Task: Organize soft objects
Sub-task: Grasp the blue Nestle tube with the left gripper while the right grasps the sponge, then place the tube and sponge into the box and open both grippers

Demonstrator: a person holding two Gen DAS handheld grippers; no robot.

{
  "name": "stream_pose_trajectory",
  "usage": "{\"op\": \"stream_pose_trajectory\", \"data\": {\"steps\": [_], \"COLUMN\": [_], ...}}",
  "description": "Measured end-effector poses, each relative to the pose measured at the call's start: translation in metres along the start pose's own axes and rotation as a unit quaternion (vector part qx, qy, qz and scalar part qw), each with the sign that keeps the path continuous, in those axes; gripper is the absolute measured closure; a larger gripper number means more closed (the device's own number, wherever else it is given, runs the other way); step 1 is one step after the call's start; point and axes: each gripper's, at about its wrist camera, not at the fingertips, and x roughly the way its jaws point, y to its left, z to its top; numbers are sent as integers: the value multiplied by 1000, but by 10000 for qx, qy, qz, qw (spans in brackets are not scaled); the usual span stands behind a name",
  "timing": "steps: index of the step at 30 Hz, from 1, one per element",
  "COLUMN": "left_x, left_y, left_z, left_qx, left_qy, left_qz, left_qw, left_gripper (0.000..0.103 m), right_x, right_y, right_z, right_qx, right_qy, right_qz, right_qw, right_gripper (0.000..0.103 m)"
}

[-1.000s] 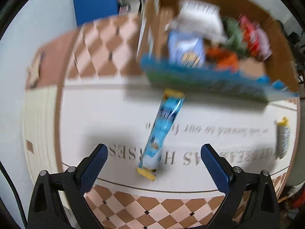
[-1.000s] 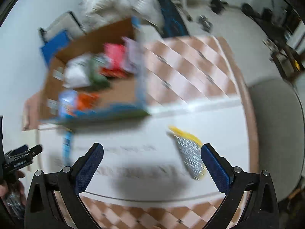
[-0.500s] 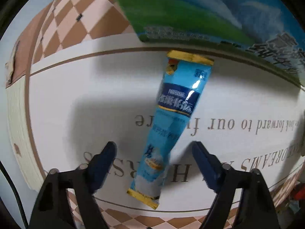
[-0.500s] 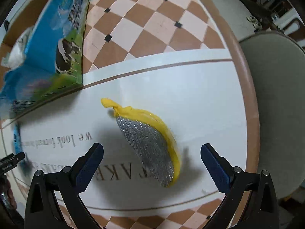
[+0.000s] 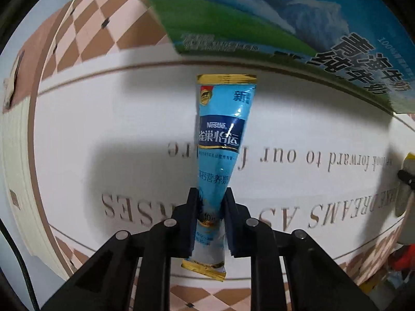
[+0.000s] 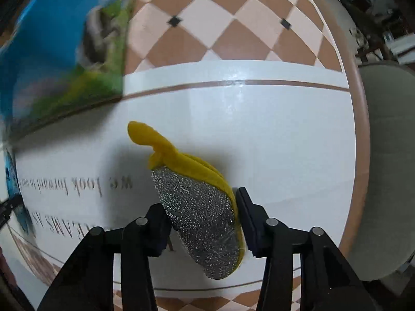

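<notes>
Tabletop (image 5: 103,129) fills both views: a white printed cloth with a checkered brown border. Its curved right edge runs close beside a grey chair seat (image 6: 389,155), and bare white cloth lies open to the right of the scourer. At the far side, a blue-and-green milk carton box (image 5: 259,20) stands on the cloth, its near edge just beyond the sachet's far end.

In the left wrist view, the left gripper (image 5: 211,223) is clenched on a blue Nestlé powder sachet (image 5: 223,134); the fingers pinch its near third. The sachet's long axis runs near to far, its gold-sealed far end pointing at the box.

In the right wrist view, the right gripper (image 6: 202,223) grasps a yellow-backed steel mesh scourer (image 6: 199,212) across its width. Its long axis runs from near right to far left, the knotted yellow tip (image 6: 140,132) pointing far left toward the box.
</notes>
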Motion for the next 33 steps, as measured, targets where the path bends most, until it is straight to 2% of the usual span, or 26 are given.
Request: {"op": "stream_pose_trajectory", "data": {"steps": [7, 12, 15, 18, 21, 26, 30, 33], "left_x": [-26, -77, -115, -149, -186, -212, -201, -181], "left_y": [-7, -12, -19, -19, -20, -19, -10, -2], "left_z": [-38, -61, -59, -37, -8, 60, 113, 147], "left_qx": [-88, -133, -116, -82, -23, 99, 58, 11], "left_qy": [-120, -417, -727, -1019, -1305, -1636, -1392, -1103], "left_qz": [-316, -680, -834, -1047, -1221, -996, -817, -574], "left_qw": [9994, 9967, 9938, 9892, 9839, 9814, 9869, 9922], "left_gripper": [89, 89, 89, 89, 89, 89, 89, 89], "right_x": [-20, -61, -101, -141, -179, -221, -229, -217], "right_y": [23, 46, 62, 61, 66, 80, 91, 98], "right_z": [-35, -58, -61, -57, -39, 14, 52, 78], "right_qx": [-284, -526, -620, -691, -755, -750, -573, -425], "right_qy": [-44, -233, -486, -814, -1116, -1476, -1491, -1357], "right_qz": [493, 961, 1308, 1533, 1695, 1672, 1663, 1659], "right_qw": [9984, 9937, 9883, 9824, 9763, 9719, 9731, 9758], "right_gripper": [59, 59, 59, 59, 59, 59, 59, 59]}}
